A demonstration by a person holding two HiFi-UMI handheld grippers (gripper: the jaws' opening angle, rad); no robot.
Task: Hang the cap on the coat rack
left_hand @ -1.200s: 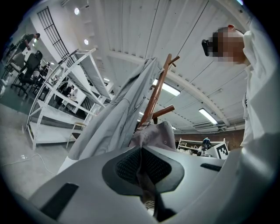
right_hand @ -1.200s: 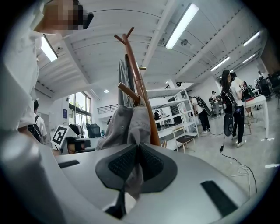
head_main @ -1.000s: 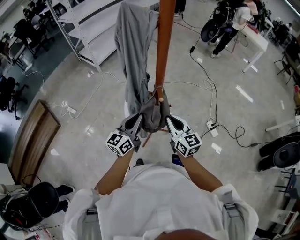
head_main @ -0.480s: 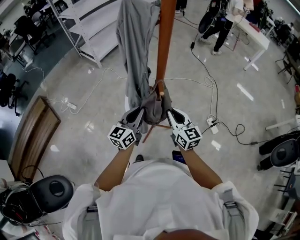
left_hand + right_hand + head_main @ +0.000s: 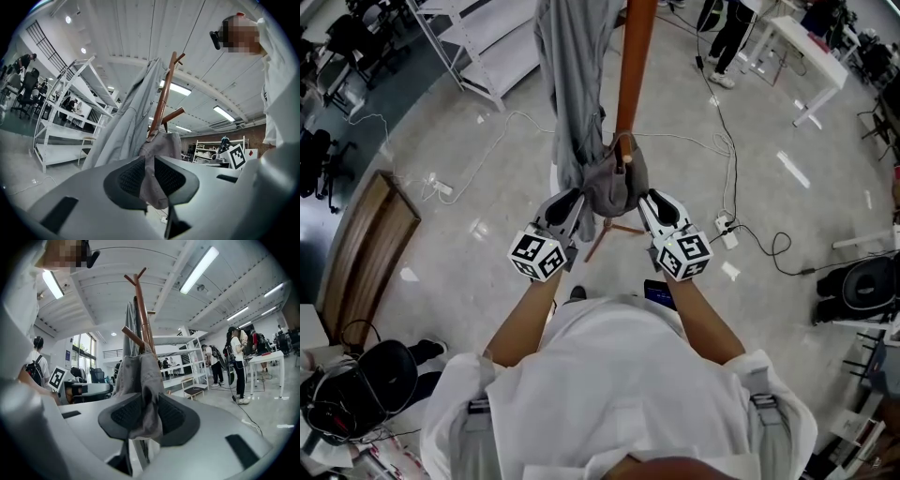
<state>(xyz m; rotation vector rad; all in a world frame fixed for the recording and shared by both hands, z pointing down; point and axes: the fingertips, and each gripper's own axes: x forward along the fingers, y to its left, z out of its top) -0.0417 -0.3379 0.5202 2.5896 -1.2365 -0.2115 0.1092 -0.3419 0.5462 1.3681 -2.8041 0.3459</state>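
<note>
A glossy pale grey floor (image 5: 459, 187) fills the head view, with white shelving racks (image 5: 478, 47) at 11 o'clock, a wooden board (image 5: 366, 262) lying at 9 o'clock and a white desk (image 5: 806, 52) at 1 o'clock. Cables (image 5: 724, 169) trail across the floor to a power strip (image 5: 724, 234) at 3 o'clock. Overhead, tube lights (image 5: 199, 268) run along a white ceiling (image 5: 140, 256).
</note>
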